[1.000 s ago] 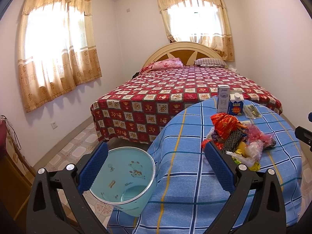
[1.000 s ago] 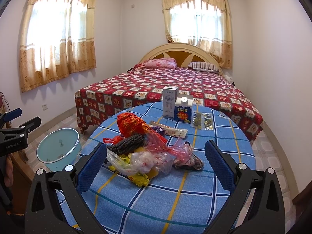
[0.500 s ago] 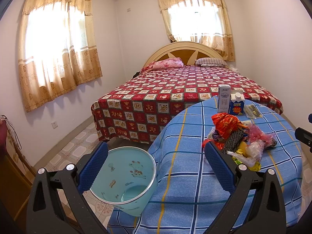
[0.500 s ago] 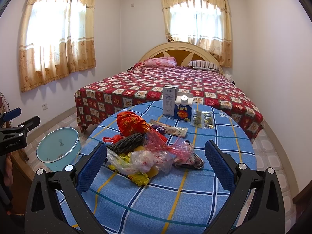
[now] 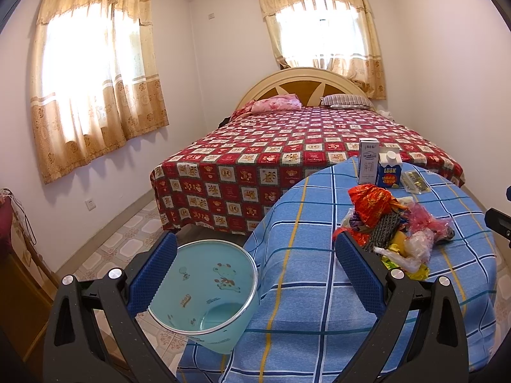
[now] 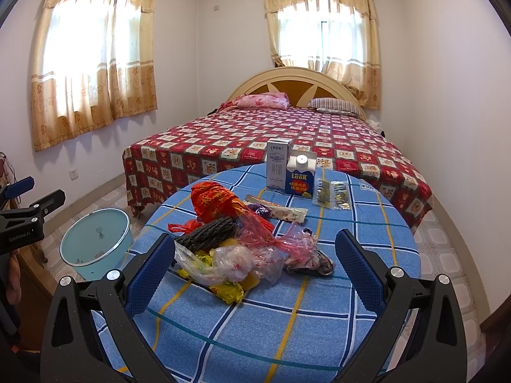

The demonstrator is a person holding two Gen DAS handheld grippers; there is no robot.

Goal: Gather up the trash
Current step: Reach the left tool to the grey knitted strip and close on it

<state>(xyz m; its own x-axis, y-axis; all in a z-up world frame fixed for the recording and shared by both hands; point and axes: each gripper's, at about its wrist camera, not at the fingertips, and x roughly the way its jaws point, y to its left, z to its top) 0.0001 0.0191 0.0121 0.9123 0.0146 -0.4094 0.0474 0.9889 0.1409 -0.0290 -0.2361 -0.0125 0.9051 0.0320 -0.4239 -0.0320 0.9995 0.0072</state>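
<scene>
A loose heap of crumpled plastic bags and wrappers, red, clear, yellow and dark [image 6: 242, 239], lies near the middle of a round table covered in a blue checked cloth with yellow stripes [image 6: 287, 328]. Beyond the heap on the same cloth stand a tall white carton [image 6: 278, 167] and a shorter blue-and-white carton with a round cap [image 6: 301, 175], touching side by side, with flat clear packets [image 6: 332, 193] just beside them. A pale blue round plastic bin with cartoon prints [image 5: 204, 290] stands on the tiled floor [image 5: 127, 239] against the table's edge. The left gripper [image 5: 255, 281] hangs over the bin and table rim, fingers wide apart and holding nothing. The right gripper [image 6: 255, 274] faces the heap, fingers likewise spread wide and bare. Past the table is a bed with a red patchwork cover [image 6: 271, 140], under white walls and windows with beige curtains [image 6: 92, 63].
</scene>
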